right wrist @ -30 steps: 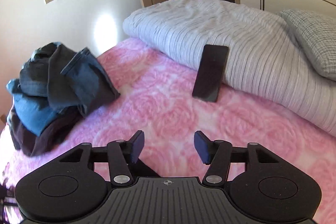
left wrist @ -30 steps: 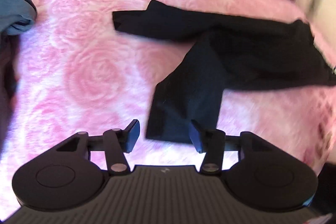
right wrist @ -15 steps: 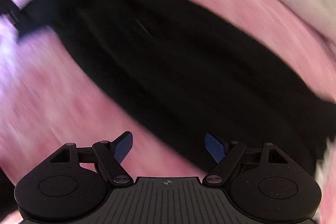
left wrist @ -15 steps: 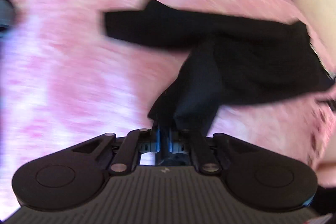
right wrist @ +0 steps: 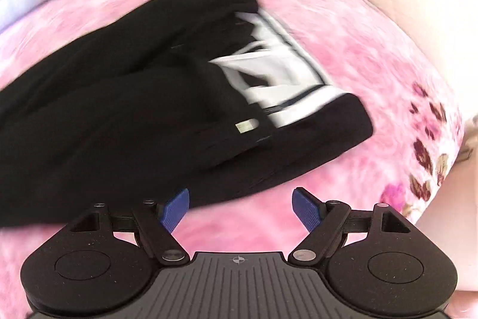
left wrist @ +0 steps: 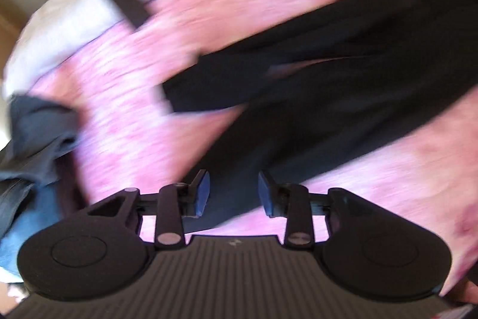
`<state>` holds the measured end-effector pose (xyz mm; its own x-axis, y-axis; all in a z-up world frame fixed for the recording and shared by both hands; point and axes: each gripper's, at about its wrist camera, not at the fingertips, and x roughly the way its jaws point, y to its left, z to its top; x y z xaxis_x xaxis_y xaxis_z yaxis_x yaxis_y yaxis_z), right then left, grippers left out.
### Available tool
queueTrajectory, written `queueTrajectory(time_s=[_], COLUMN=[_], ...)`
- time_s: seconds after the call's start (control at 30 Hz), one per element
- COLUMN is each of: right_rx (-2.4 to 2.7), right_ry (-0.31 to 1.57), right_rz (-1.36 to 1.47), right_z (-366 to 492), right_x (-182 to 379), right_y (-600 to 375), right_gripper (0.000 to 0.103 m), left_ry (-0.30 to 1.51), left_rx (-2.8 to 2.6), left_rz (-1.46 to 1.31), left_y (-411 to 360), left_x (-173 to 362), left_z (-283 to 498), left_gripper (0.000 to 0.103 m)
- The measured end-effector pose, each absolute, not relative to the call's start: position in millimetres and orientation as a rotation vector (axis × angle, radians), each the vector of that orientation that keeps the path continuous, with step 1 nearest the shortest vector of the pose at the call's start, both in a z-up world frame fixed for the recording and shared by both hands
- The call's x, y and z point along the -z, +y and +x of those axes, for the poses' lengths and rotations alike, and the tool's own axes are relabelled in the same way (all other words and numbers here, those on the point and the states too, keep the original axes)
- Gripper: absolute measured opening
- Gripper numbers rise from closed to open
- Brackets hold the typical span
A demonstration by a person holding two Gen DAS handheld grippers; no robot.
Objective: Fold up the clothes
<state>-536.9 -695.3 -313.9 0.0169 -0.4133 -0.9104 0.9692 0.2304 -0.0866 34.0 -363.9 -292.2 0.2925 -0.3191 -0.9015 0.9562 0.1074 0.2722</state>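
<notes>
While both grippers gape, only right view shows black trousers' (right wrist: 125, 109) white waistband lining (right wrist: 277, 71).

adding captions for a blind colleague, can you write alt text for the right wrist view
The open right gripper hovers over a pink floral bedspread, just short of the edge of black trousers lying flat, white waistband lining showing. The image is motion-blurred.

Trousers (left wrist: 328, 97) lie spread on the bedspread (left wrist: 125, 109), stretching ahead of the left gripper's fingers (left wrist: 200, 190) and to their right. A clothes pile (left wrist: 33, 133) sits far left of those fingers. A phone (left wrist: 128, 5) leans on the quilt (left wrist: 74, 2) beyond.

In the right wrist view, the trousers' waistband (right wrist: 283, 65) lies ahead of the right gripper's fingers (right wrist: 176, 210).
</notes>
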Motion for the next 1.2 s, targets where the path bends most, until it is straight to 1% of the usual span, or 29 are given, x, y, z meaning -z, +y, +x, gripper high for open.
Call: queueTrajectory(time_s=[0.1, 0.2, 0.27, 0.3, 0.33, 0.4, 0.47, 0.5, 0.57, 0.73, 0.83, 1.03, 1.13, 1.17, 1.2], right_rx=[1.016, 0.769, 0.655, 0.655, 0.698, 0.823, 0.89, 0.895, 0.895, 0.921, 0.92, 0.65, 0.482, 0.426, 0.369], right_ry=[1.074, 1.121, 1.119, 1.064, 0.966, 0.793, 0.715, 0.711, 0.739, 0.901, 0.932, 0.946, 0.944, 0.943, 0.94], right_rz=[0.711, 0.799, 0.736, 0.653, 0.563, 0.509, 0.516, 0.527, 0.549, 0.6, 0.655, 0.705, 0.748, 0.761, 0.774], right_z=[-566, -576, -570, -569, -571, -584, -601, -609, -626, -678, -706, -720, -723, -724, -725], right_x=[326, 345, 345, 336, 321, 292, 272, 268, 268, 293, 301, 314, 325, 329, 332], right_y=[-732, -775, -803, -817, -830, -854, -862, -859, -847, -800, -786, -811, -831, -838, -845], right_gripper=[0.079, 0.079, 0.079, 0.079, 0.079, 0.079, 0.079, 0.079, 0.079, 0.079, 0.079, 0.079, 0.079, 0.072, 0.059], left_ry=[0.793, 0.822, 0.818, 0.813, 0.809, 0.799, 0.773, 0.762, 0.734, 0.585, 0.519, 0.318, 0.236, 0.24, 0.247], left_rx=[1.195, 1.272, 1.312, 1.332, 1.353, 1.392, 1.43, 1.449, 1.489, 1.642, 1.739, 1.965, 2.008, 2.003, 1.997], left_rz=[1.084, 1.073, 1.062, 1.056, 1.052, 1.056, 1.085, 1.096, 1.117, 1.14, 1.122, 1.231, 1.295, 1.304, 1.313], left_y=[-395, -426, -445, -453, -460, -472, -482, -487, -497, -524, -540, -547, -549, -553, -557], left_x=[308, 323, 325, 324, 323, 320, 319, 319, 318, 316, 323, 342, 359, 365, 371], left_z=[-44, -112, -149, -166, -179, -205, -224, -232, -246, -283, -309, -388, -430, -442, -454], left_gripper=[0.033, 0.033, 0.033, 0.033, 0.033, 0.034, 0.036, 0.037, 0.039, 0.043, 0.044, 0.046, 0.049, 0.049, 0.049])
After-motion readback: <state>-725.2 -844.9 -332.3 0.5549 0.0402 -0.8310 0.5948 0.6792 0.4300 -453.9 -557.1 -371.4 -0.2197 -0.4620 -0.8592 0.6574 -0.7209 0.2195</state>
